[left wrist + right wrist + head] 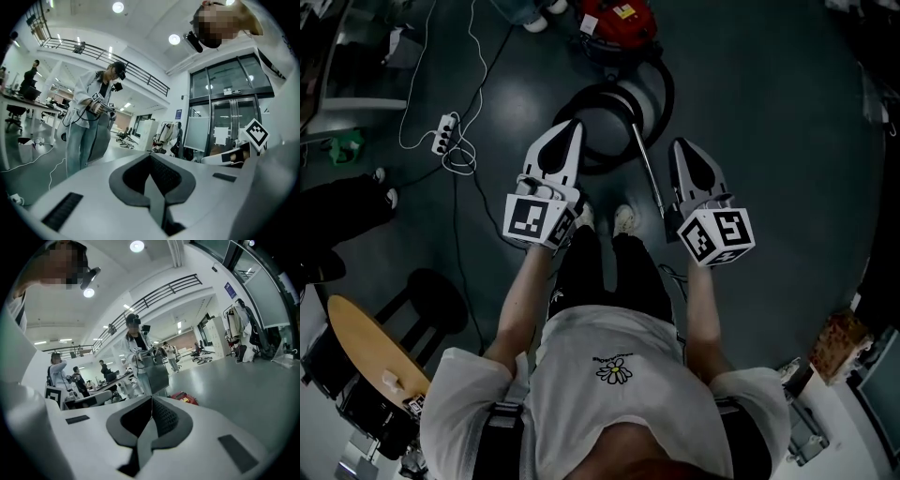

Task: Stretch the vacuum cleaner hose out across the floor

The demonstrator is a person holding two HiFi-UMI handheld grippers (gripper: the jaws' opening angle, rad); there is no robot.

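White T-shirt [581,394] on the person fills the bottom of the frame, and above it the left claw [571,129] and right claw [681,146] each have their jaws pressed together on nothing. Beyond their tips, in the upper centre, the black vacuum cleaner hose [667,92] lies looped on the dark floor [769,141], running up to the red canister vacuum cleaner [619,21].

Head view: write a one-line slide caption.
Left gripper and right gripper, both shut and empty, held above the looped hose by the red vacuum cleaner.
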